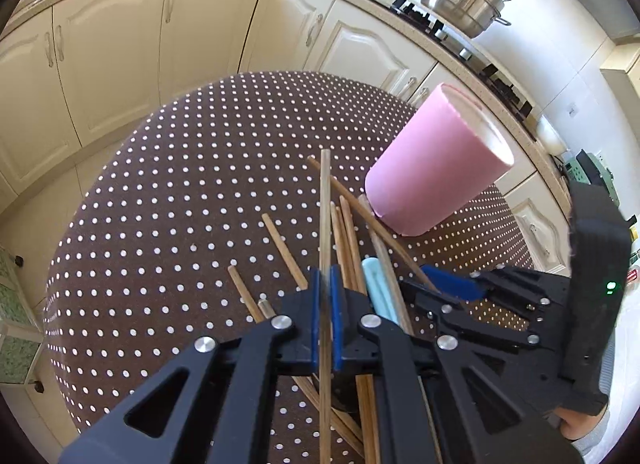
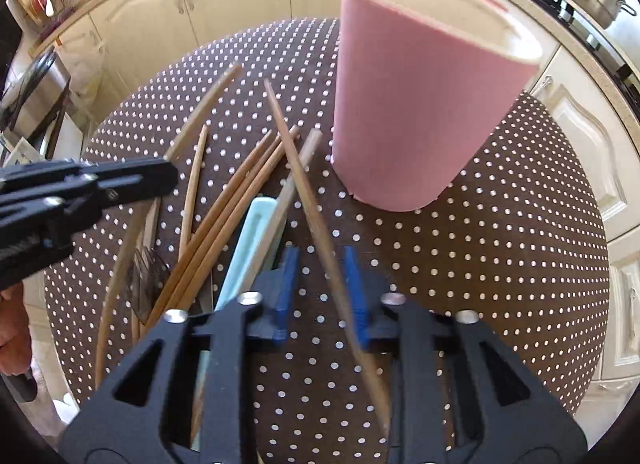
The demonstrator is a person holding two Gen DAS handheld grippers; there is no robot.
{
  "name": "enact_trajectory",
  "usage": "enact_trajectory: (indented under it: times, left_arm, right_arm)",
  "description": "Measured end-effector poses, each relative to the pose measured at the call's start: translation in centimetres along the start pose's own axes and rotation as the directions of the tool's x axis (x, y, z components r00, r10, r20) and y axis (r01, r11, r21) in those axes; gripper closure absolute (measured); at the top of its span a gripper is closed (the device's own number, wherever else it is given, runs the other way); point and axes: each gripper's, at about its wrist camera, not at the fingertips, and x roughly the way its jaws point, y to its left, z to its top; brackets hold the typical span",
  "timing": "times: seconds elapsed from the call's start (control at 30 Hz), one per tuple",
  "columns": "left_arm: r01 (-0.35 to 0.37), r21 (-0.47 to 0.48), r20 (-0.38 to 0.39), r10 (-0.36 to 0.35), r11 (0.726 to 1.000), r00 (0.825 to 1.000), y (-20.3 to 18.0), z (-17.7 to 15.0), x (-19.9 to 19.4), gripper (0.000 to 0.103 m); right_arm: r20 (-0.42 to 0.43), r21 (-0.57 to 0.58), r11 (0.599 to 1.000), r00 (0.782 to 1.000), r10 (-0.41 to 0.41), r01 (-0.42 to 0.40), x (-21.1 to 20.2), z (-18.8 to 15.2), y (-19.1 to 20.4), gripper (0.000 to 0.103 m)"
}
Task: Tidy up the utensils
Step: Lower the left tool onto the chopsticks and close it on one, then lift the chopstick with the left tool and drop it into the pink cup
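Looking down my left tool (image 1: 326,296) first: the blue pads are clamped tight on one wooden chopstick (image 1: 325,215), which sticks out ahead of the fingers and also runs back under the tool body. Grip is near the middle of the stick, so it could pivot between the pads if I swing it fast. Under it sits the rest of the pile (image 1: 352,240) on the dotted surface (image 1: 160,203), with a pale blue handle (image 1: 376,288) mixed in, and the pink holder (image 1: 432,167) stands upright just beyond the heap, off to the right. My right tool (image 1: 452,288) is crowding in from the right, close to my left one, so a knock between the two is my main worry here. Over to the right wrist view: that tool (image 2: 320,288) has a thin brown chopstick (image 2: 304,191) running diagonally between the pads. In this shot the stick looks pressed against the right pad only, with a bit of daylight on the left, so I'd call the grip marginal even though the jaws have closed nearly all the way. If it's pinched off-centre it may twist or drop on the lift. The holder (image 2: 420,95) is close ahead on the right; a long tilted stick could clip its rim and tip it. The left tool (image 2: 120,179) hovers over the pile (image 2: 224,191) at the left edge.
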Motion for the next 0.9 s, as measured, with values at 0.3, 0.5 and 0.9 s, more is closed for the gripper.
enact_trajectory:
  times: [0.3,0.5,0.9]
  left_arm:
    - [0.042,0.028,0.111,-0.045,0.999,0.993,-0.8,-1.0,-4.2,0.098]
    - [0.107,0.118,0.27,-0.136,0.987,0.953,-3.2,-0.9,-9.4,0.098]
    - [0.135,0.308,0.568,-0.296,0.942,0.768,-10.0,2.1,-13.0,0.098]
  right_arm:
    - [0.125,0.044,0.999,0.992,0.016,-0.022,-3.2,-2.1,-0.6,0.097]
    - [0.328,0.047,0.992,0.94,0.092,-0.114,-9.1,-4.5,-0.8,0.097]
    - [0.704,0.207,0.956,0.71,0.001,-0.206,-16.0,-5.1,-3.1,0.097]
